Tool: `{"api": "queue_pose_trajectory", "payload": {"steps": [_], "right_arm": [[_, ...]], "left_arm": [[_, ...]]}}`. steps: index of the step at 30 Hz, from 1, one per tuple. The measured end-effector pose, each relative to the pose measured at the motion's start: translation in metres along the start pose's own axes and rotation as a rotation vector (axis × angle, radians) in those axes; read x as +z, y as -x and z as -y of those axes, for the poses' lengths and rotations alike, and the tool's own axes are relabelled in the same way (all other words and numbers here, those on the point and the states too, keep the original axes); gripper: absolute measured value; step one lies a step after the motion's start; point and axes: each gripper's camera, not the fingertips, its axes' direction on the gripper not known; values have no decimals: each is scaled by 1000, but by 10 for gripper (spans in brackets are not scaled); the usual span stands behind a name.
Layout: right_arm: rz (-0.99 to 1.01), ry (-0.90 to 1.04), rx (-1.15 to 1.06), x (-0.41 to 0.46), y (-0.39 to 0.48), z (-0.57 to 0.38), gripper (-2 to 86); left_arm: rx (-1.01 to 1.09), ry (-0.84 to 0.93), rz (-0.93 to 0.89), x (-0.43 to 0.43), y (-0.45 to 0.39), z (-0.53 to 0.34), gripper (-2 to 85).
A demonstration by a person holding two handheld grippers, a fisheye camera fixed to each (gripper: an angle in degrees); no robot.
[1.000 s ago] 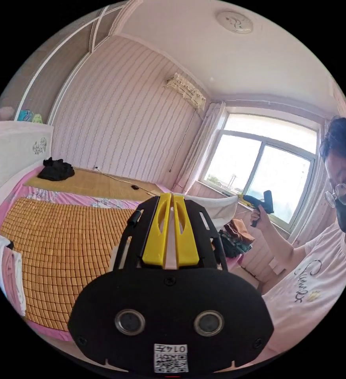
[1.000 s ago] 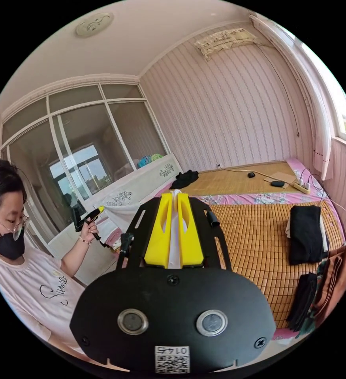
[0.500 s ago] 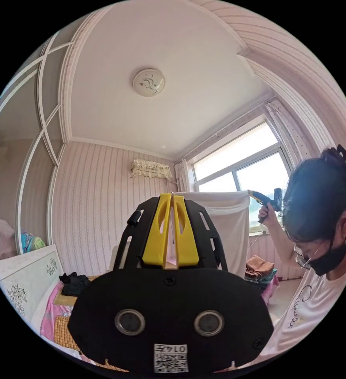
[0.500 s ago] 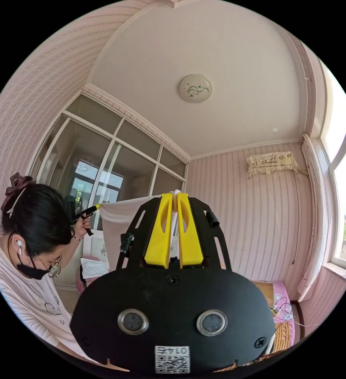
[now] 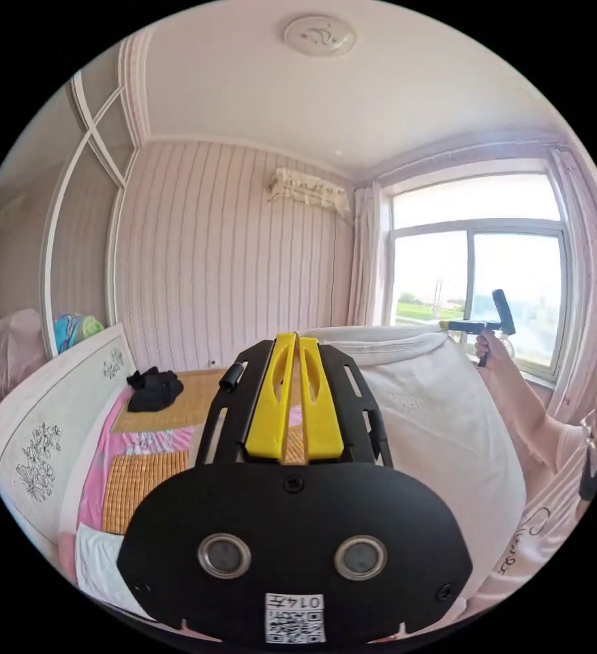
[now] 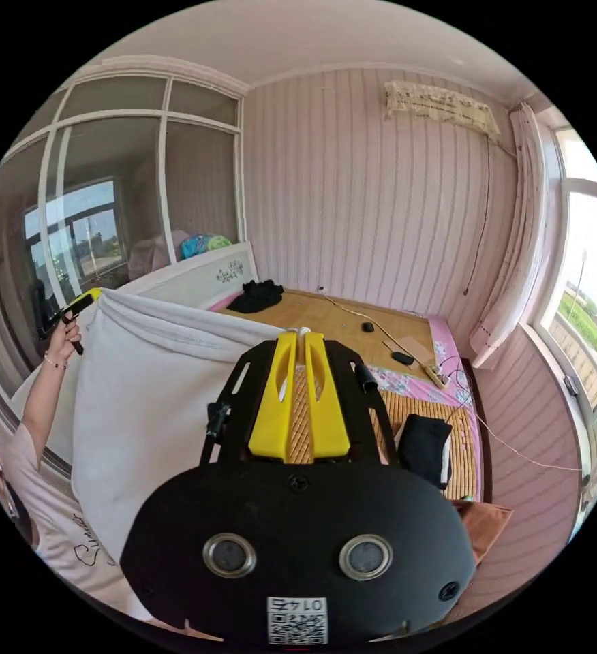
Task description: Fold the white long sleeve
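The white long sleeve (image 5: 441,422) hangs in the air, stretched by its top edge between both grippers and bulging out like a sail. In the left gripper view my left gripper (image 5: 296,336) has its yellow jaws shut on one end of that edge. At the other end a hand holds my right gripper (image 5: 448,326). In the right gripper view my right gripper (image 6: 303,334) is shut on the edge of the garment (image 6: 148,395). The cloth runs left to the left gripper (image 6: 88,296). The garment's lower part is hidden behind the gripper bodies.
Below lies a bed with a bamboo mat (image 6: 326,317), a white headboard (image 5: 46,422) and a black garment (image 6: 257,294) at its far end. Folded black clothes (image 6: 424,439), brown cloth (image 6: 482,521) and a power strip (image 6: 438,373) lie near the window side. The person (image 5: 557,477) stands close.
Half a second ago both grippers were raised and tilted towards the ceiling, with the garment hanging flat. Now they have come down and forward, and the cloth billows out over the bed.
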Motion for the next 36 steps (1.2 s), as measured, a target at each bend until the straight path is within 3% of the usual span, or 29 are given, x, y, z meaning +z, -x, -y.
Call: {"api": "queue_pose_trajectory", "payload": {"steps": [2, 6, 11, 15, 18, 24, 29, 32, 36], "right_arm": [[-37, 142, 52, 77, -17, -6, 2], [5, 91, 124, 99, -26, 24, 1], [75, -408, 121, 5, -17, 89, 7], [89, -487, 29, 0, -7, 94, 9], [118, -383, -60, 52, -5, 70, 10], [162, 16, -62, 233, -15, -55, 11], [258, 440, 194, 406, -29, -221, 12], [282, 624, 341, 460, -32, -298, 14], [314, 712, 424, 486, -34, -346, 16]], "left_arm": [[-69, 214, 63, 75, 27, -29, -10], [-150, 304, 87, 133, 47, -41, -10], [-87, -22, 140, 98, 36, 65, -10], [-26, -215, 121, 65, 24, 99, -10], [7, -174, 111, 78, 30, 79, -10], [-34, 183, 84, 160, 61, -86, -10], [-199, 550, 67, 238, 88, -279, -10], [-338, 684, 49, 263, 103, -358, -10], [-464, 796, 44, 275, 120, -417, -10]]}}
